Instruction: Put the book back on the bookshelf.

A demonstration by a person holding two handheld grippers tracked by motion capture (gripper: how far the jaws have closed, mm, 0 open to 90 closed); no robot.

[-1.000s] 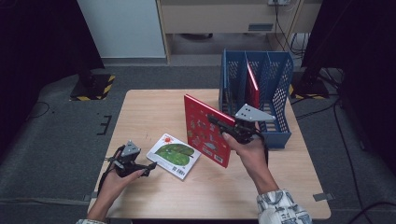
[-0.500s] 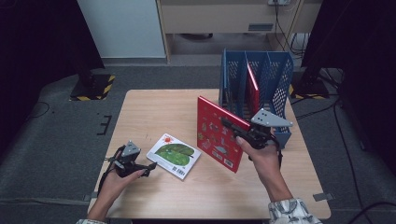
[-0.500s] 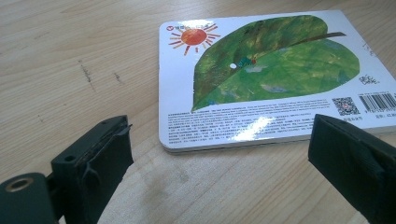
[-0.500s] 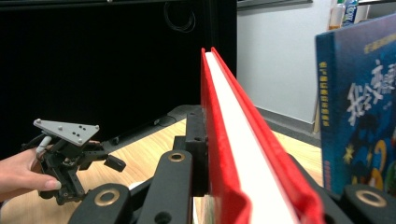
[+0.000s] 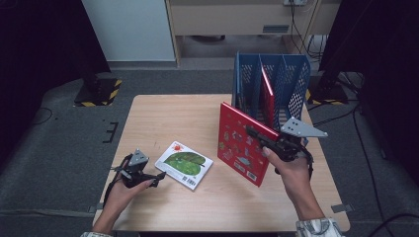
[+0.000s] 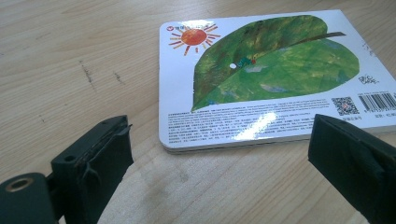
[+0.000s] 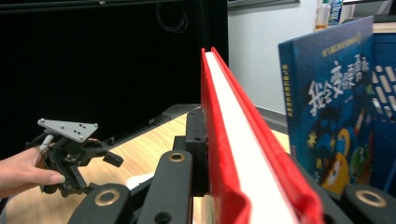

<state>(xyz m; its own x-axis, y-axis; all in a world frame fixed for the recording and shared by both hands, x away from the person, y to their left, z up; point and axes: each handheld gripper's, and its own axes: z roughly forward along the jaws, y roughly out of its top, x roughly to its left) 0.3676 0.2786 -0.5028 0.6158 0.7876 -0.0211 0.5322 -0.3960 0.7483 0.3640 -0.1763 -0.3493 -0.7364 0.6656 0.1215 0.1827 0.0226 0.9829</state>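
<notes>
Nearest the person, the left gripper rests low on the table, jaws spread wide and empty. They face the edge of the green leaf book, which lies flat just ahead, not touched. That placing looks like a wait for its turn, or the start of a pick along the short edge.

Farther in, the right gripper pinches the red book by its upper edge, jaws pressed on the covers. The red book is lifted off the table, standing on edge and tilted, just in front of the blue rack. Held upright like this, it can likely slide straight down into a slot.

Farthest off, the blue rack stands at the table's far right corner, with another red book upright in a middle slot. In the right gripper view a dark blue book stands close beside the held one.
</notes>
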